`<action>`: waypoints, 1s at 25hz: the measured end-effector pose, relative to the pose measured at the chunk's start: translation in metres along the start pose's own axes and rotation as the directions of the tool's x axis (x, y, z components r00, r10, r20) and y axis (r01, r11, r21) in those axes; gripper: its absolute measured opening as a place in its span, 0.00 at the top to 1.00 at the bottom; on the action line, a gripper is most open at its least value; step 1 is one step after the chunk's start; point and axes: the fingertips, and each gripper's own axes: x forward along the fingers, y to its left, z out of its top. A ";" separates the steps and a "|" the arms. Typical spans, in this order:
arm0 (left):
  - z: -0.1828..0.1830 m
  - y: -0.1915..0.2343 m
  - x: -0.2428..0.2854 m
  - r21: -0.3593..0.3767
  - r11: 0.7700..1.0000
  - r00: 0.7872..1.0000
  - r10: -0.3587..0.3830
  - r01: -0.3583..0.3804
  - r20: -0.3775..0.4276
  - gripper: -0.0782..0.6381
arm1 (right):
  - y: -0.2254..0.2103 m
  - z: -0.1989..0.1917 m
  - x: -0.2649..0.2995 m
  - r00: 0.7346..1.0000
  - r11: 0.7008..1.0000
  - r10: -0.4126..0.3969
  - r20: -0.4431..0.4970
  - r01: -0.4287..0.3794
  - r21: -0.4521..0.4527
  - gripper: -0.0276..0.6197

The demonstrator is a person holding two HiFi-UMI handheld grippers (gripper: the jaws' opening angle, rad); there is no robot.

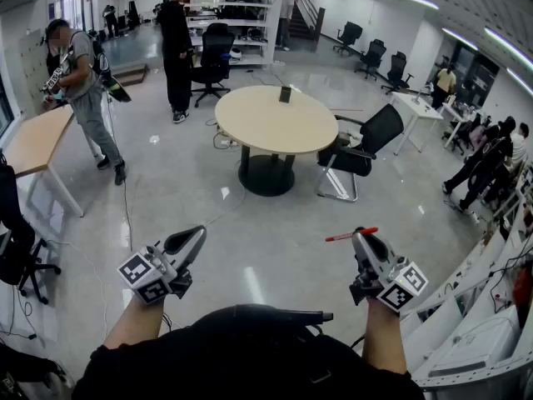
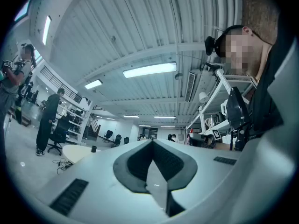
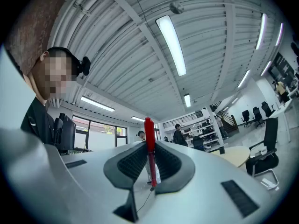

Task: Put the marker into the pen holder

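Head view: left gripper [image 1: 196,237] at lower left of frame, right gripper [image 1: 363,238] at lower right. Both held out over grey floor [image 1: 275,248], marker cubes toward bottom edge. Red marker [image 1: 351,235] clamped at tip of right gripper, lying roughly level, free end sticking out toward frame centre. Round table [image 1: 250,132] at upper centre, well apart from both grippers. Dark pen holder [image 1: 285,94] upright on far part of tabletop. Black office chair [image 1: 366,144] just right of table. Wooden desk [image 1: 33,140] at left edge. Standing persons [image 1: 83,82] at upper left.

Left gripper view: jaws closed pad to pad at frame centre, nothing between them. Camera tilted upward, with ribbed ceiling and strip lights [image 2: 149,70] across upper frame. Round table and pen holder small at lower left.

Right gripper view: jaws clenched on red marker at frame centre. Marker upright in frame, upper end rising above pads, lower end showing below them. Round table with pen holder small at right middle, office chair beside it toward right edge.

Marker held in right gripper only, not yet in pen holder and well apart from it.
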 end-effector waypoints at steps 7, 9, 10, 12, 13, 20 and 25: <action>-0.001 0.000 0.001 -0.006 1.000 1.000 -0.002 0.002 0.003 0.90 | -0.001 0.000 0.000 1.000 1.000 -0.003 0.005 0.003 0.002 0.88; -0.002 0.000 0.003 -0.012 1.000 1.000 -0.007 0.007 0.010 0.90 | -0.004 0.001 -0.002 1.000 1.000 -0.010 0.013 0.010 0.015 0.88; -0.003 0.001 0.003 -0.011 1.000 1.000 -0.009 0.009 0.008 0.90 | -0.006 0.001 -0.002 1.000 1.000 -0.014 0.020 0.013 0.027 0.88; -0.006 0.002 0.004 -0.010 1.000 1.000 -0.011 0.011 -0.001 0.90 | -0.009 0.002 -0.003 0.999 0.999 -0.022 0.032 0.021 0.048 0.88; -0.007 0.003 0.004 -0.010 1.000 1.000 -0.012 0.012 -0.005 0.90 | -0.010 0.002 -0.004 0.999 0.998 -0.026 0.034 0.024 0.051 0.88; -0.007 0.008 0.010 -0.014 0.999 1.000 -0.030 0.030 -0.005 0.90 | -0.011 0.001 0.001 0.999 0.999 -0.033 0.026 0.032 0.035 0.88; -0.007 0.020 0.006 -0.023 0.999 0.999 -0.038 0.038 0.001 0.90 | -0.007 -0.002 0.012 0.999 0.999 -0.035 0.019 0.035 0.032 0.88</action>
